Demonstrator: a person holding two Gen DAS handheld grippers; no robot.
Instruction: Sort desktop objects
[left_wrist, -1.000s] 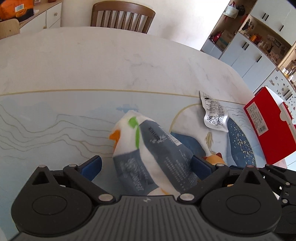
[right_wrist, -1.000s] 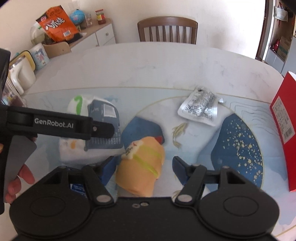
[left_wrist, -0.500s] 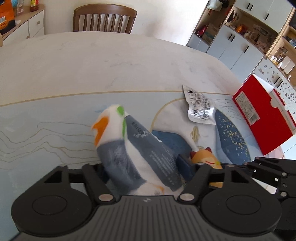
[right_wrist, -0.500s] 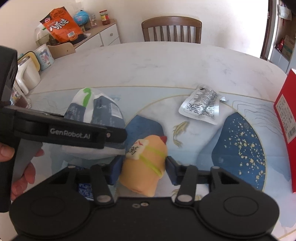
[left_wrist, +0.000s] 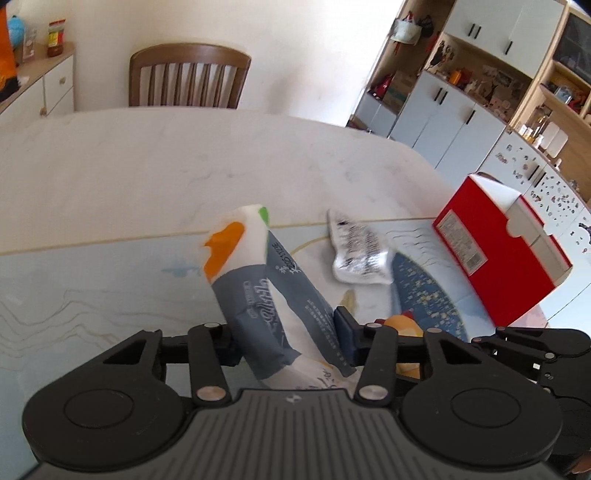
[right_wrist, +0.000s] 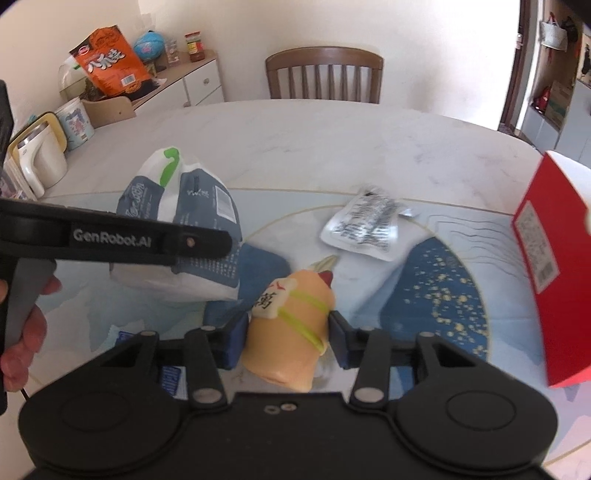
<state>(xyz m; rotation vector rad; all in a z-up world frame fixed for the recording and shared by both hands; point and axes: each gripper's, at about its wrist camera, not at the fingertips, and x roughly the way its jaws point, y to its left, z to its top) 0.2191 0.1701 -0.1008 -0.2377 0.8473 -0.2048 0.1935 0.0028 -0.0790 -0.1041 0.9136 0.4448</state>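
tabletop (right_wrist: 332, 140): pale marble-look oval slab, its near half under a light blue printed mat (left_wrist: 92, 295) with gold contour lines, dark blue speckled shapes and a small fish motif.

your left tool (left_wrist: 286, 334): jaws closing, pads pressing a soft white-and-grey-blue plastic pack with orange and green marks (left_wrist: 258, 288); the pack stands tilted up between them, above the mat.

your right tool (right_wrist: 284, 334): jaws closing on a peach-coloured soft toy with a yellow-green band and a white tile-shaped tag (right_wrist: 288, 325), both blue pads touching its sides.

crinkled silver-white foil sachet with black print (right_wrist: 364, 230): lying flat on the mat, beyond both tools, apart from the pack and the toy.

red cardboard box with white label (left_wrist: 502, 254): at the right edge of the tabletop, its white end showing.

room: brown wooden slatted chair (right_wrist: 325, 75) at the far side; low white cabinet (right_wrist: 192, 86) at left carrying an orange snack bag (right_wrist: 110, 62), a globe and jars; white jug (right_wrist: 40, 158) beside it; white cupboards with open wooden shelves (left_wrist: 480, 96) at right.
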